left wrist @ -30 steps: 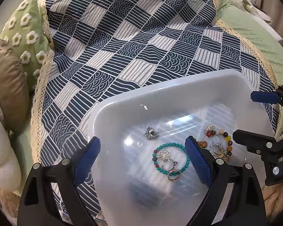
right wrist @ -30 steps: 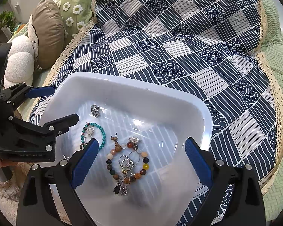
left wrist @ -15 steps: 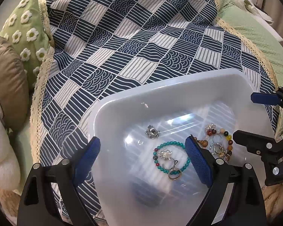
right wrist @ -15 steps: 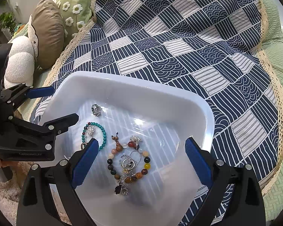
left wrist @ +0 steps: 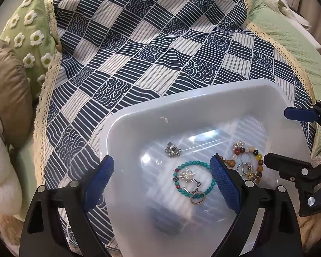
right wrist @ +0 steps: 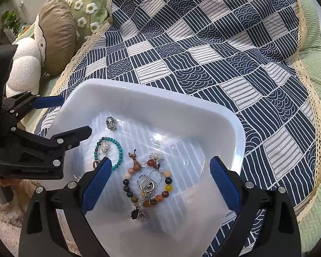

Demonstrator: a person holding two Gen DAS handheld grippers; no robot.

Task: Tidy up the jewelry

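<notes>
A translucent white plastic bin sits on a patterned cloth and holds the jewelry. Inside lie a turquoise bead bracelet with silver charms and a ring, a multicoloured bead bracelet around silver rings and charms, and a small silver piece. My left gripper is open and empty above the bin's left side. My right gripper is open and empty above the multicoloured bracelet.
A navy and white checked cloth with a lace edge covers a green bedspread. A green daisy pillow, a brown cushion and a white plush cushion lie to the left.
Both views have drifted slightly, so the bin sits a little lower in the frames. Both grippers stay open and the jewelry has not moved.
</notes>
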